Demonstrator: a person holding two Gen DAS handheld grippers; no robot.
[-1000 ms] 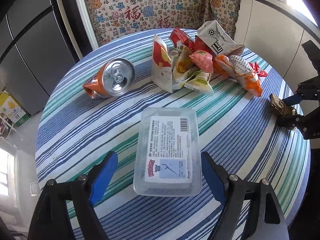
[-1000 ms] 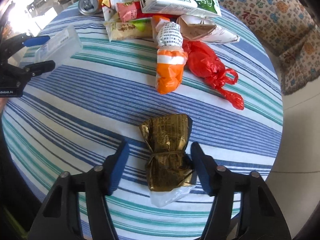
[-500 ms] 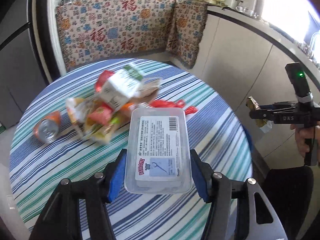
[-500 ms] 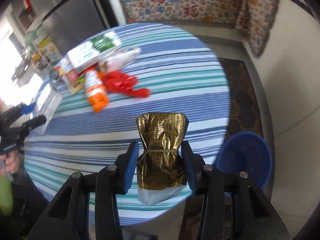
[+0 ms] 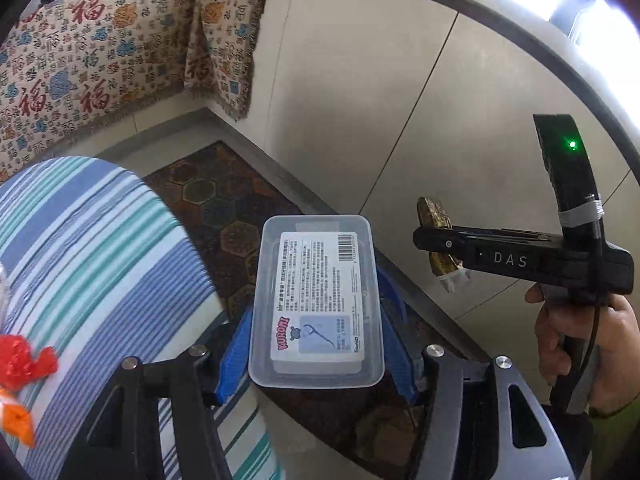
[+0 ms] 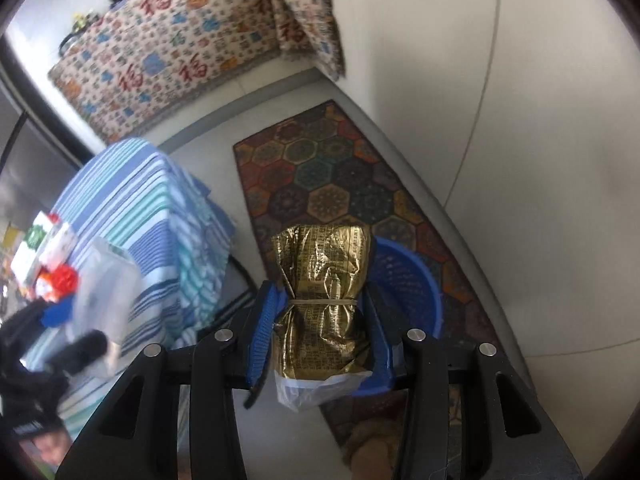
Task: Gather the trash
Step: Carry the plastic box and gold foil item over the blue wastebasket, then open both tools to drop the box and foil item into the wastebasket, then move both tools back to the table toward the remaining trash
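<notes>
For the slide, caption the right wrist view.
Right gripper holds a gold foil packet above the blue basket.

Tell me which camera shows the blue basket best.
The right wrist view: the blue basket shows its mesh wall and rim behind the gold packet. The left wrist view shows only a blue sliver beside the clear plastic box.

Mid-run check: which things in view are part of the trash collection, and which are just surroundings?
Job:
- clear plastic box, held in left gripper
- gold foil packet, held in right gripper
- blue basket on the floor
- red wrapper on the striped table

Surroundings:
- hexagon-patterned rug
- patterned cloth
- cabinet doors
</notes>
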